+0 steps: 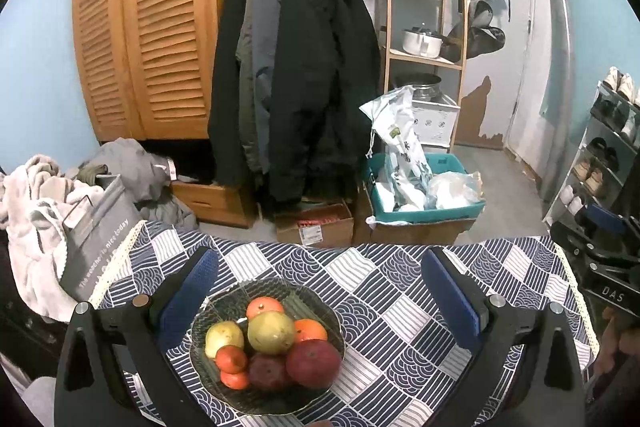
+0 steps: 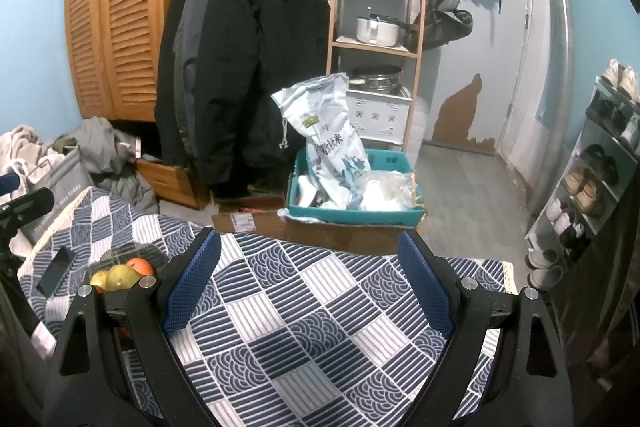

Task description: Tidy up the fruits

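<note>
A glass plate (image 1: 224, 393) on the patterned tablecloth (image 1: 384, 291) holds several fruits: a green pear (image 1: 271, 331), a yellow pear (image 1: 223, 335), oranges (image 1: 309, 330), small tangerines (image 1: 231, 359) and two dark red fruits (image 1: 313, 363). My left gripper (image 1: 320, 269) stands open above the plate, its blue pads (image 1: 188, 297) wide on either side, touching nothing. My right gripper (image 2: 310, 259) is open over bare cloth to the right of the plate. In the right wrist view the fruit (image 2: 120, 275) peeks out behind the left finger.
A dark phone (image 2: 56, 271) lies on the cloth left of the plate. A grey bag (image 1: 96, 235) sits at the table's left edge. Beyond the far edge are cardboard boxes (image 1: 316, 225), a teal bin (image 2: 356, 213), hanging coats (image 1: 296, 75) and a shoe rack (image 2: 592, 179).
</note>
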{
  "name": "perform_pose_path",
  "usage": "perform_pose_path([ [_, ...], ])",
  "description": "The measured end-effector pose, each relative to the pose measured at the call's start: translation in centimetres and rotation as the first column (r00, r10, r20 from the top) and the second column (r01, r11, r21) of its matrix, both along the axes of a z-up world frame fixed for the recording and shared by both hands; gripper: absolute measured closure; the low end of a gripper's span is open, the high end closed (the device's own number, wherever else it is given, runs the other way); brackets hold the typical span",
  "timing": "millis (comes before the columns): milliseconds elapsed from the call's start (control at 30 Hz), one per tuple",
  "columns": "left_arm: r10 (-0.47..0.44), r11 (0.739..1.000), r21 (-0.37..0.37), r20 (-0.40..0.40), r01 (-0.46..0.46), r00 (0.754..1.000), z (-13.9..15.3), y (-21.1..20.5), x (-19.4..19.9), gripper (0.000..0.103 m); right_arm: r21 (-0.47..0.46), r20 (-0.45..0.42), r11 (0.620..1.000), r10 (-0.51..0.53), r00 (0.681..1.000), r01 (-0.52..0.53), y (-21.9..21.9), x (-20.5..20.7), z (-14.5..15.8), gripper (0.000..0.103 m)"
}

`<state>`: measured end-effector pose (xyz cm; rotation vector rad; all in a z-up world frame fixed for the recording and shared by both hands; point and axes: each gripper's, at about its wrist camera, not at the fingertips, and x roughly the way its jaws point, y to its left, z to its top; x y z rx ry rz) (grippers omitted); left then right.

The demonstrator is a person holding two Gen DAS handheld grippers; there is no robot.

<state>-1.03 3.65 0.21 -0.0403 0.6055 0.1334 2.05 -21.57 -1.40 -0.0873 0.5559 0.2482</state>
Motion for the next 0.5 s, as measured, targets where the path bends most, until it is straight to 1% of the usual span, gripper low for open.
perform_pose_path([
  [167, 0.010, 1.000, 0.010, 0.007, -0.010, 1.000, -0.01, 0.03, -0.06, 0.001, 0.000, 0.000, 1.000, 0.001, 1.000, -0.001, 0.00, 0.02, 0.01, 0.014],
  [500, 0.008, 1.000, 0.002, 0.007, -0.008, 1.000, 0.08, 0.08, -0.15, 0.001, -0.001, -0.002, 1.000, 0.000, 1.000, 0.000, 0.03, -0.14, -0.10, 0.014],
])
